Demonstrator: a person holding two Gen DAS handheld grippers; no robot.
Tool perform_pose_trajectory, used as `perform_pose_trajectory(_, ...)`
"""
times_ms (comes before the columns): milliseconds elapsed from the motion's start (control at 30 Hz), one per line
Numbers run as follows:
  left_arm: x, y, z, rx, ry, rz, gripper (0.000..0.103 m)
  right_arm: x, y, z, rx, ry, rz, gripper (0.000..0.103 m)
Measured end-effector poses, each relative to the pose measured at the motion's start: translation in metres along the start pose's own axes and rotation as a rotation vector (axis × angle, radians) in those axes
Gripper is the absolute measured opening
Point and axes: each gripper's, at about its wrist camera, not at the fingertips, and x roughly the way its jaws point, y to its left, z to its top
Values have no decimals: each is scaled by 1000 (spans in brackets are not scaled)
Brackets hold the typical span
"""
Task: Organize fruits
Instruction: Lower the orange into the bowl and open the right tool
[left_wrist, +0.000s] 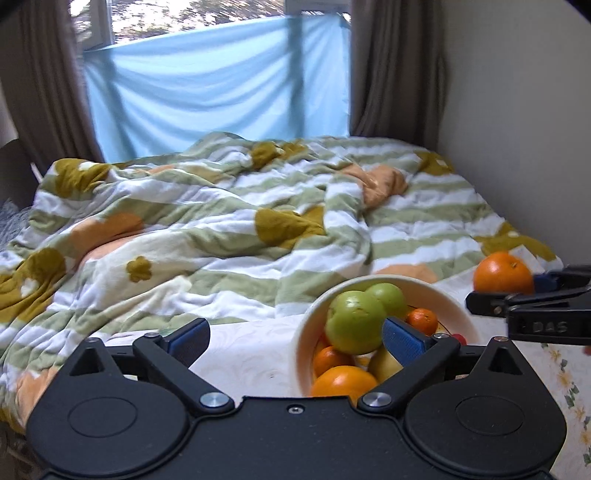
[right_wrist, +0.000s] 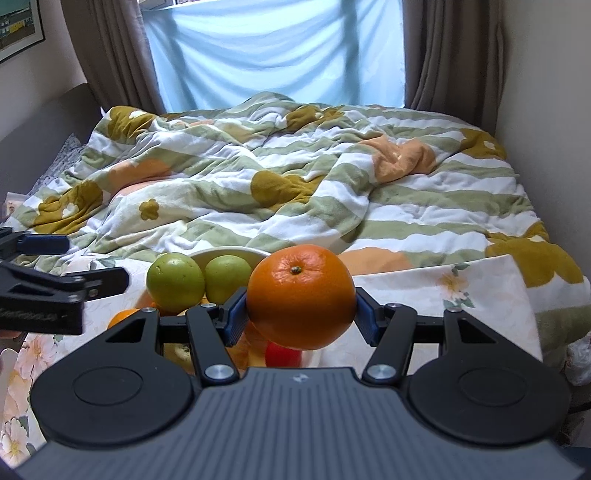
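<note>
A cream bowl (left_wrist: 448, 295) holds two green apples (left_wrist: 354, 321), several oranges (left_wrist: 343, 380) and a small tangerine (left_wrist: 423, 319). My left gripper (left_wrist: 295, 336) is open and empty, its right finger over the bowl's near side. My right gripper (right_wrist: 300, 315) is shut on a large orange (right_wrist: 300, 295), held in the air to the right of the bowl (right_wrist: 229, 254). That orange (left_wrist: 503, 272) and the right gripper's fingers (left_wrist: 517, 297) show at the right edge of the left wrist view. The left gripper's fingers (right_wrist: 62, 286) show at the left of the right wrist view.
A floral cloth (right_wrist: 461, 295) lies under the bowl. Behind it is a bed with a rumpled striped flower quilt (left_wrist: 221, 229). A red fruit (right_wrist: 282, 354) lies below the held orange. Brown curtains and a blue sheet hang at the back; a wall (left_wrist: 517, 129) stands on the right.
</note>
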Motion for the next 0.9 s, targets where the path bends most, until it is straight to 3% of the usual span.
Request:
perform_pose_trajectory(233,-10,16,-16,-51,-3,35,101,30,8,-5,25,47,53,74)
perform_pose_trajectory(567,-19,18,-37,-86,4,59,101,48,8,-11,33,49,83,76)
perform_pose_trajectory(633,-21,19,-39,-89,5,61,101,46,8,-11,22,34,96,82)
perform_pose_trajectory(700,-23,19,-41,-94,4,68,101,43,9,-10,14,20,102,103)
perform_pose_trajectory(900,-35,17,-46,-105,-8,79,101,37,11,-12,4,-5,88,103)
